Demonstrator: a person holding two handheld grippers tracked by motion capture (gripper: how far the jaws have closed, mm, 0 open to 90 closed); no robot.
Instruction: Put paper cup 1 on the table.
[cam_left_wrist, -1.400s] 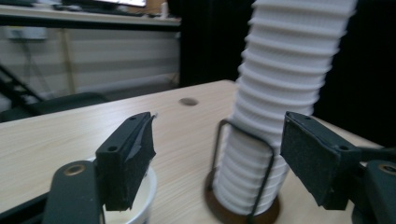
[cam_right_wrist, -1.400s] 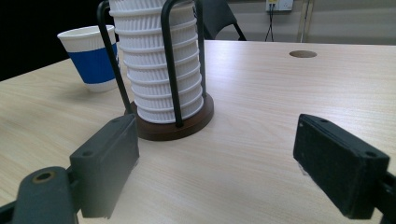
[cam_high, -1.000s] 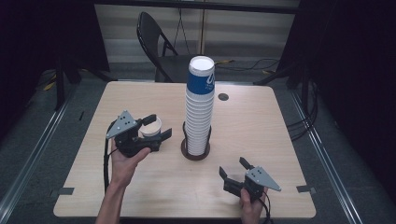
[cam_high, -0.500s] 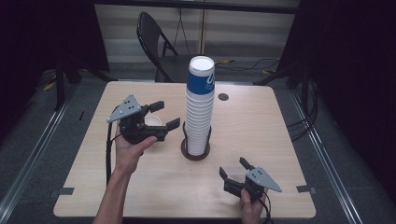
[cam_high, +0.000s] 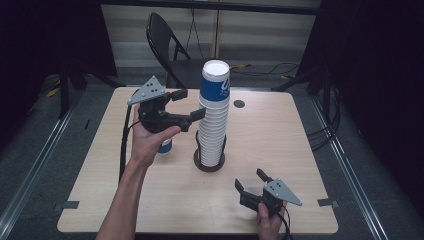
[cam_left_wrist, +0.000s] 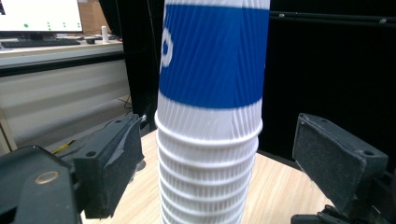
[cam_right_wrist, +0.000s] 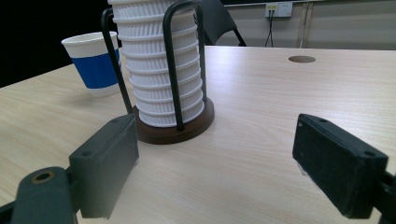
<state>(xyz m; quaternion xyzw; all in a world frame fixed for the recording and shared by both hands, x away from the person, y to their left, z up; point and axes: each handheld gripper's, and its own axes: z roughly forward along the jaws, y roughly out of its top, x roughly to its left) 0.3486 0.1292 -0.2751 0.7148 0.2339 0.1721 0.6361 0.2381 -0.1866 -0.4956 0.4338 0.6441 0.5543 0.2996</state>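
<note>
High view: the left gripper is being held raised beside the top of the cup stack, whereas a second ago it was being kept low at the table with a single cup between its jaws. That cup is now standing upright on the table, left of the holder and partly hidden under the left hand. The jaws have just been opening and are being held about half open, with nothing gripped. In the left gripper view the pads are seen on either side of the stack, clear of its ribbed wall, at the level just under the blue band. The right gripper is being rested on the table near the front edge, jaws spread wide and empty, unmoved from a second ago; in the right gripper view the holder and the loose cup are seen well ahead of it. One cup is judged to be already delivered, and the next is probably being lined up for pulling off the top of the stack.
</note>
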